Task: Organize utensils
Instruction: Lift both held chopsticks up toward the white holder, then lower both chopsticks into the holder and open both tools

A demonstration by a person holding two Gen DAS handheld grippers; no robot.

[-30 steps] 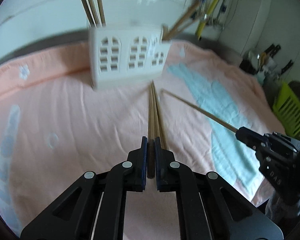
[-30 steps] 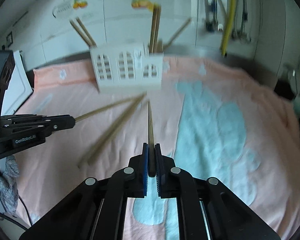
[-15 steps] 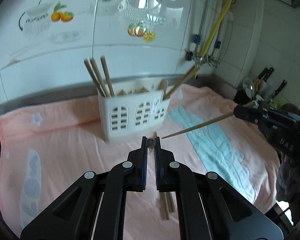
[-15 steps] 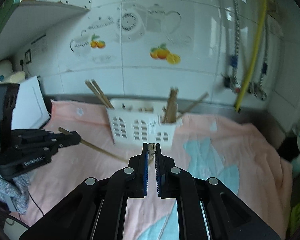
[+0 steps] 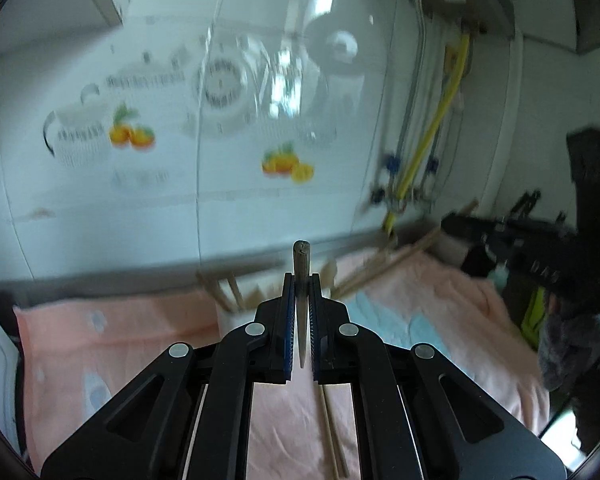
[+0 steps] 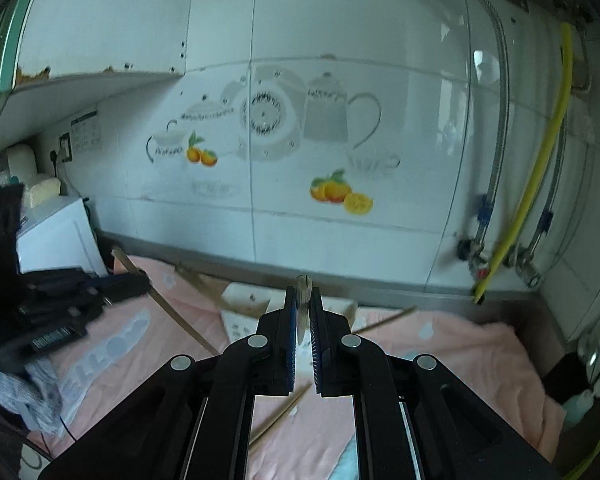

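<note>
My left gripper (image 5: 301,280) pinches a chopstick (image 5: 301,264) upright at frame centre. My right gripper (image 6: 303,294) clamps another chopstick (image 6: 302,285). The white holder (image 6: 244,304) sits just behind, low centre, on the pink towel (image 6: 460,344).

crowded holder, open towel in front

the white plastic utensil holder with arched cut-outs (image 6: 244,312) stands near the tiled back wall (image 6: 340,120), wooden chopsticks (image 6: 196,276) leaning out of it to both sides and blocking approach there. loose wooden chopsticks (image 5: 332,432) lie on the pink towel (image 6: 460,344) in front. open towel stretches right of the holder, up to the yellow hose (image 6: 532,176).
</note>
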